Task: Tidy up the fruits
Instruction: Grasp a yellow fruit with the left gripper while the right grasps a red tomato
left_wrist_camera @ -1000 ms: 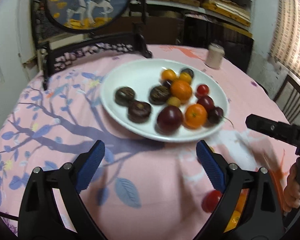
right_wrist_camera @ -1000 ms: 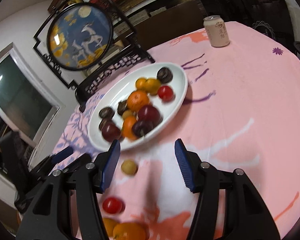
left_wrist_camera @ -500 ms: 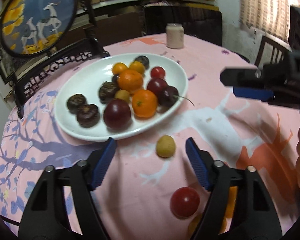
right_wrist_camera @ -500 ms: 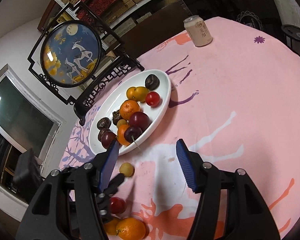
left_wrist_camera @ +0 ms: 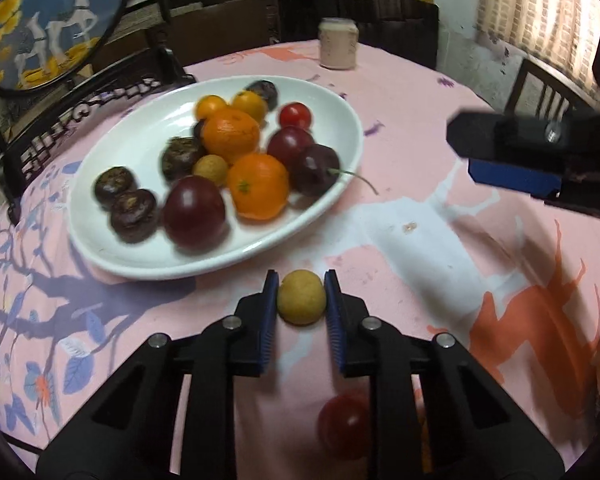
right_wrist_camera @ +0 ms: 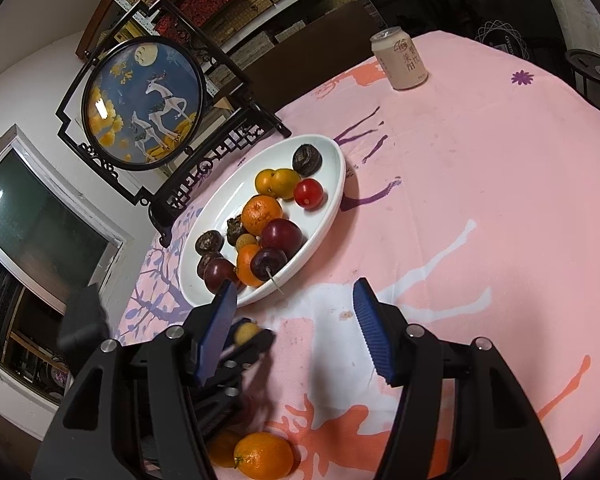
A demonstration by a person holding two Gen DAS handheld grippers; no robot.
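A white oval plate (left_wrist_camera: 340, 120) (right_wrist_camera: 332, 160) on the pink tablecloth holds several fruits: oranges, dark plums, a red tomato. My left gripper (left_wrist_camera: 301, 298) is shut on a small yellow fruit (left_wrist_camera: 301, 298) just in front of the plate's near rim; that fruit also shows in the right wrist view (right_wrist_camera: 246, 331). A red tomato (left_wrist_camera: 342, 426) lies on the cloth under the left gripper. An orange (right_wrist_camera: 263, 455) lies on the cloth near the table edge. My right gripper (right_wrist_camera: 296, 332) is open and empty, above the cloth to the right of the plate.
A drink can (left_wrist_camera: 337, 43) (right_wrist_camera: 404, 58) stands at the far side of the table. A round framed deer picture on a black stand (right_wrist_camera: 144, 100) is behind the plate. A chair (left_wrist_camera: 548, 92) stands at the right.
My left gripper has moved forward and shut its fingers on the small yellow fruit. My right gripper has drifted a little and stays open.
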